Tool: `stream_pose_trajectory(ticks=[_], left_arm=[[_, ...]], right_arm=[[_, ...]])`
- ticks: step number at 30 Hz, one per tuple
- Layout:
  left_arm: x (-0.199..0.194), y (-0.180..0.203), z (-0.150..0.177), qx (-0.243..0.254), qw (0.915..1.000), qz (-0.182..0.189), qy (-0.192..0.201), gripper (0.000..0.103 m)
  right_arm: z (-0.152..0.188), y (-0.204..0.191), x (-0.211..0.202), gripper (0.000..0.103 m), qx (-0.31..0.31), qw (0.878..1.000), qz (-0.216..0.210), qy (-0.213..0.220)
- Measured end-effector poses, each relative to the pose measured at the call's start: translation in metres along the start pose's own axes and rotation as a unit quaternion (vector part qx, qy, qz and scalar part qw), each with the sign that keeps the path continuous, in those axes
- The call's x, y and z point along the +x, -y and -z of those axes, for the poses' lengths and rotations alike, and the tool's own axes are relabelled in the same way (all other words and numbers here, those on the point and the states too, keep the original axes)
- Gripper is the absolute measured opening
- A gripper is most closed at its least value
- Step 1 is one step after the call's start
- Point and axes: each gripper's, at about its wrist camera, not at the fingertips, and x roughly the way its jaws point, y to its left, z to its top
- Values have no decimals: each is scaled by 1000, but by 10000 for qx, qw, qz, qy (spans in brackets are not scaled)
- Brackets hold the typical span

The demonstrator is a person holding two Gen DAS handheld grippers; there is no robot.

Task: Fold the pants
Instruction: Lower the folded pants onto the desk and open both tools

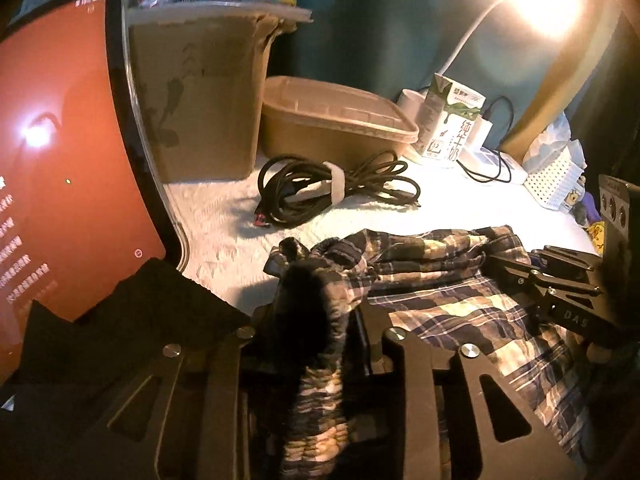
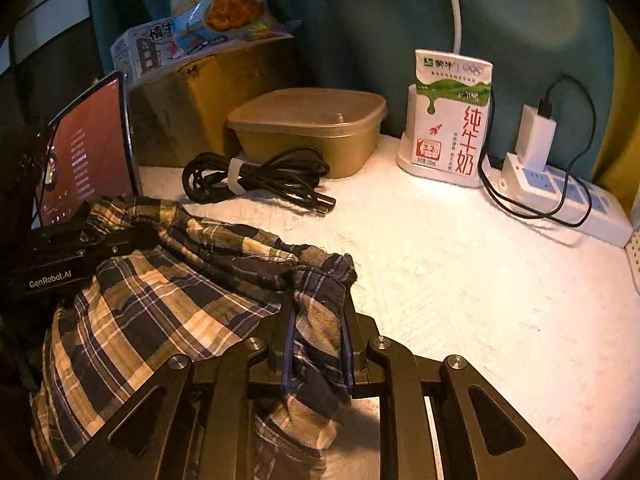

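Note:
The plaid pants (image 1: 440,276) lie bunched on the white textured table cover (image 1: 224,216). My left gripper (image 1: 312,300) is shut on a bunched edge of the pants, the cloth filling the gap between its fingers. My right gripper (image 2: 318,304) is shut on another bunched edge of the pants (image 2: 168,300), near the waistband. In the left wrist view the right gripper (image 1: 540,272) shows at the right, on the cloth. In the right wrist view the left gripper (image 2: 100,240) shows at the left, on the far side of the pants.
A tablet with a red screen (image 1: 60,160) leans at the left by a cardboard box (image 1: 200,96). A lidded brown container (image 2: 312,128), a coiled black cable (image 2: 256,180), a milk carton (image 2: 452,112), a power strip with charger (image 2: 560,192) and a white basket (image 1: 554,180) stand along the back.

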Motion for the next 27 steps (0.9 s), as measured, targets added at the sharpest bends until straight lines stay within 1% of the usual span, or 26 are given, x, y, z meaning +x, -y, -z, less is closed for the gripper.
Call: stream_pose_trajectory(ticks=[1,2,4,5,7,11,14,16,18,19,20,21,24,27], left_arm=[[0,-2,0,-19,10000,4,-25,34],[1,-3,0,-14,10000,-43,-45,40],[1,-5,0,-21,9999,-150,-51,48],[0,-6,1,-58,9999,-157,-38,49],[-3,-7,2,-76,9998,-178,-11,49],[-11,-5,3,18,9993,-362,86,49],[-17,-10,5,-82,9993,-350,119,50],[-19,-14,5,-190,9993,-314,87,50],[-25,-15,4,-294,9990,-332,106,53],[-28,-16,3,-325,9988,-339,145,57],[-30,-17,2,-358,9985,-359,184,63],[-32,-18,2,-394,9983,-382,207,66],[-34,-19,2,-414,9980,-435,215,68],[-40,-12,3,-230,9968,-709,297,69]], right_arm=[[0,2,2,18,43,10000,-31,-40],[0,3,2,18,72,9999,-49,-64],[0,4,4,20,107,9999,-64,-91],[0,4,4,21,114,9999,-50,-100],[0,4,4,22,122,9999,-35,-112],[-1,8,7,43,249,9995,90,-197],[-1,10,7,44,293,9993,113,-221],[-1,8,7,48,240,9993,184,-227],[-1,8,6,57,228,9991,273,-238],[0,9,5,59,248,9989,330,-241],[1,11,3,62,278,9986,376,-242],[2,13,0,65,309,9984,405,-239],[7,19,-10,73,359,9977,534,-212],[11,24,-22,74,391,9971,633,-182]])
